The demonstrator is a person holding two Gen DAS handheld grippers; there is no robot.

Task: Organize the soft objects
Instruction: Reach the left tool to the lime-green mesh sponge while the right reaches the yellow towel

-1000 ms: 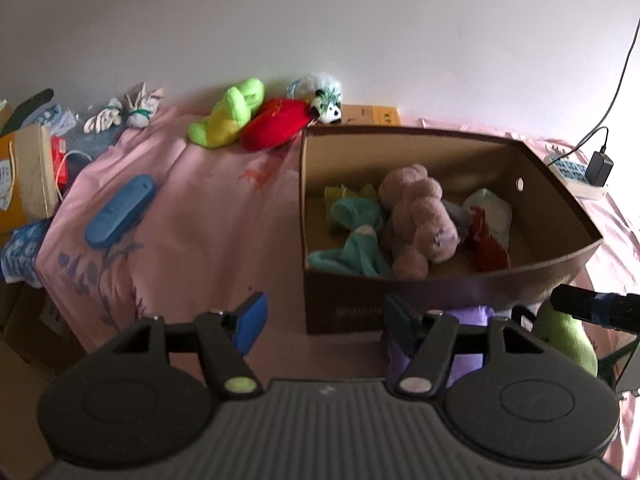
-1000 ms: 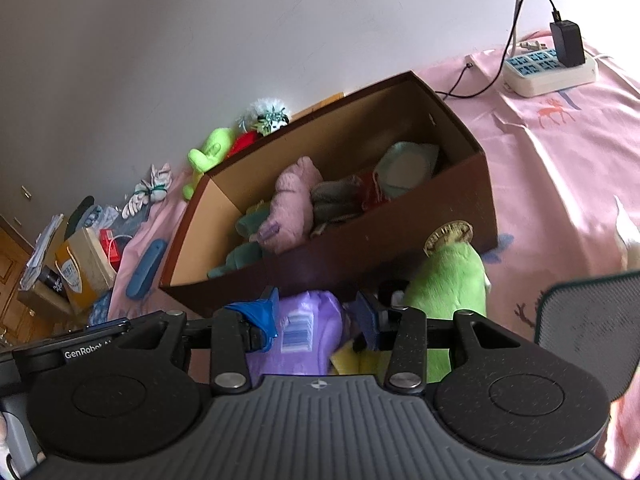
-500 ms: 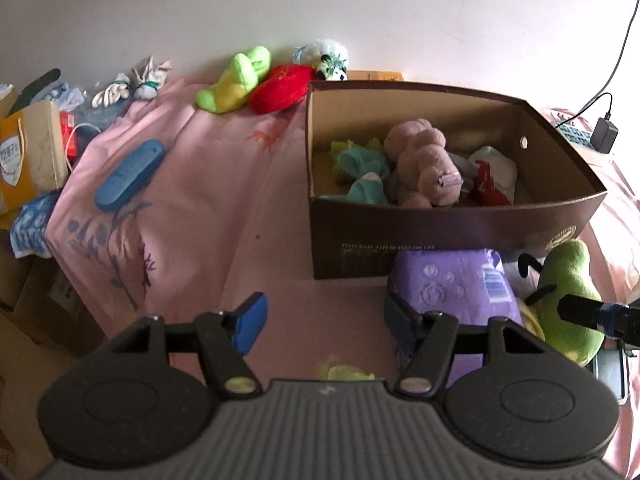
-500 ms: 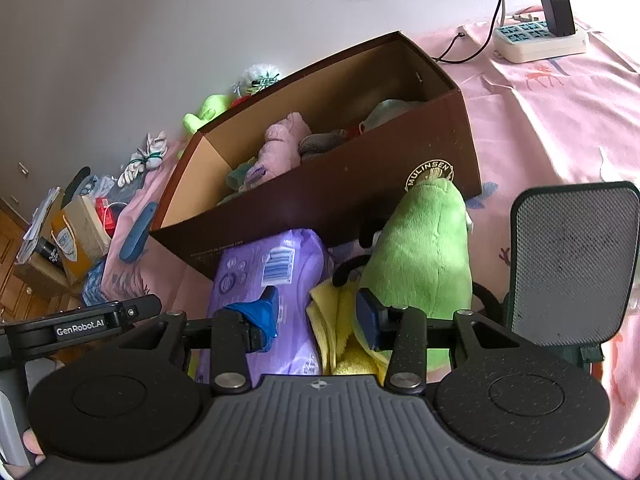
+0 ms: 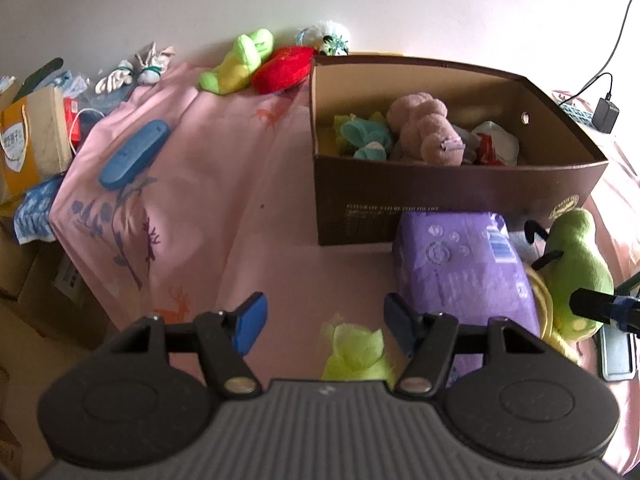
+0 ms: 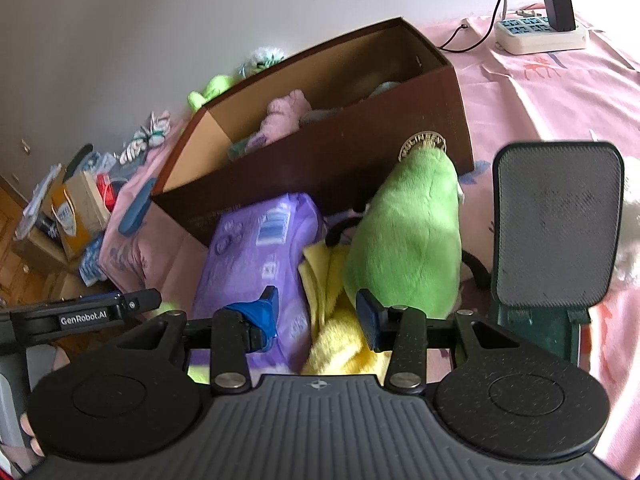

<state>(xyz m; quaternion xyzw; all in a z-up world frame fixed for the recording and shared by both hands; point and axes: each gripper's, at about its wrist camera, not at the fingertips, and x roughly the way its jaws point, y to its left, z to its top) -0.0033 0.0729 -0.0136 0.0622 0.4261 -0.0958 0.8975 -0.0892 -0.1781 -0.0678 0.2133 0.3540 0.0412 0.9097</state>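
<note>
A brown cardboard box (image 5: 452,196) on the pink bed holds a pink plush (image 5: 428,128) and several other soft toys. In front of it lie a purple soft pack (image 5: 460,268), a green plush (image 5: 576,264) and a yellow cloth (image 6: 336,344). A small lime-green soft item (image 5: 356,352) lies on the bed just below my open, empty left gripper (image 5: 324,320). My right gripper (image 6: 316,312) is open and empty, above the yellow cloth, between the purple pack (image 6: 256,252) and the green plush (image 6: 408,236).
A lime plush (image 5: 240,60), a red plush (image 5: 284,68) and a white plush (image 5: 332,36) lie by the wall. A blue case (image 5: 134,154) lies on the left. A power strip (image 6: 540,32) sits at back right. A dark green mesh-topped object (image 6: 556,224) stands right.
Both grippers have pulled back from the box and come lower. The purple pack, green plush, yellow cloth and lime item now show in front of them. Both stay open.
</note>
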